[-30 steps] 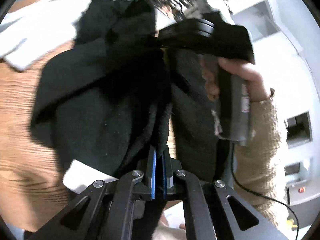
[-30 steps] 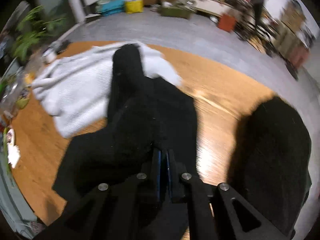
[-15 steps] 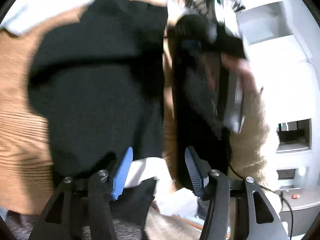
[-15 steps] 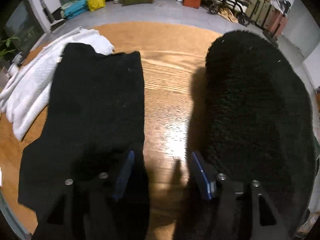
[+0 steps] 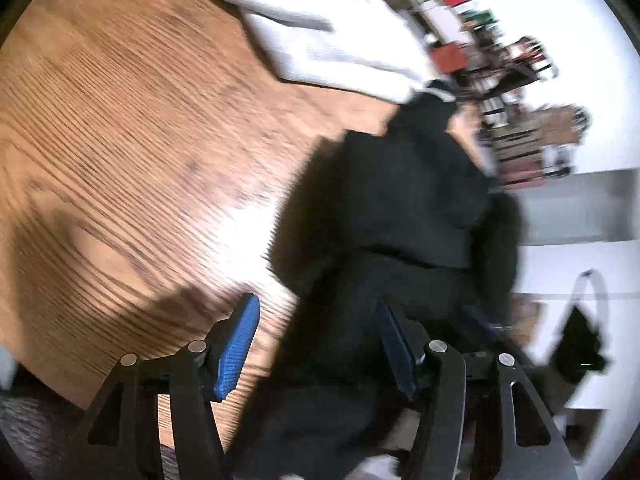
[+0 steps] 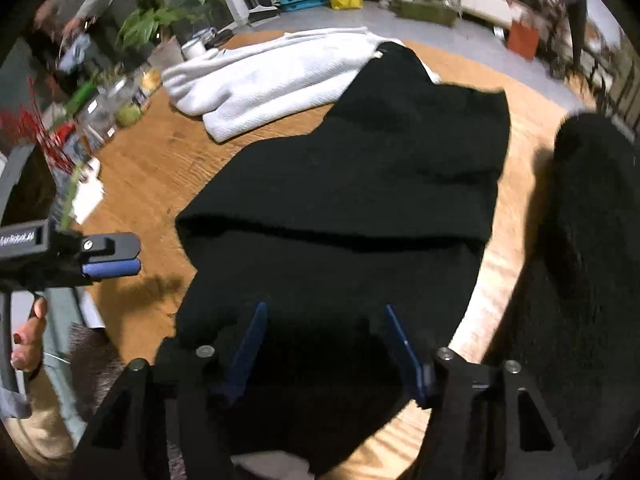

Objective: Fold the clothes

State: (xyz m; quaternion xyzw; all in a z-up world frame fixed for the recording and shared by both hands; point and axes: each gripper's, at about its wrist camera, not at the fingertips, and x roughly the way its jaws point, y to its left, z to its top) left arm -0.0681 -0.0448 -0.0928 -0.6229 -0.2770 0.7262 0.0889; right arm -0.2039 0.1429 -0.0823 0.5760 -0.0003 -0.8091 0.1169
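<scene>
The black garment now lies flat on the wooden table, doubled over itself, with a fold edge running across it from side to side in the right wrist view. A second ago we had it pinched in both grippers and lifted in a bunch; half a second ago both sets of jaws had opened and the cloth was dropping flat. So we judge that one fold has just been laid and let go.

Our right gripper hangs above the near end of the garment with its blue pads well apart and nothing between them. Our left gripper is also spread wide and empty; it has swung off to the side, so that its view now shows bare wood on one side and the garment on the other. In the right wrist view we see it out past the garment's left edge, over the table. That view is blurred, which suggests it is moving.

Beyond the garment a white knitted piece lies rumpled, and the black cloth's far end rests over its edge. To the right sits a dark fuzzy item, apart from the garment with a strip of wood between them.

For the task, we reckon the garment is half folded and stable. The next grasp probably falls on one side edge, to bring it across and narrow the bundle.
</scene>
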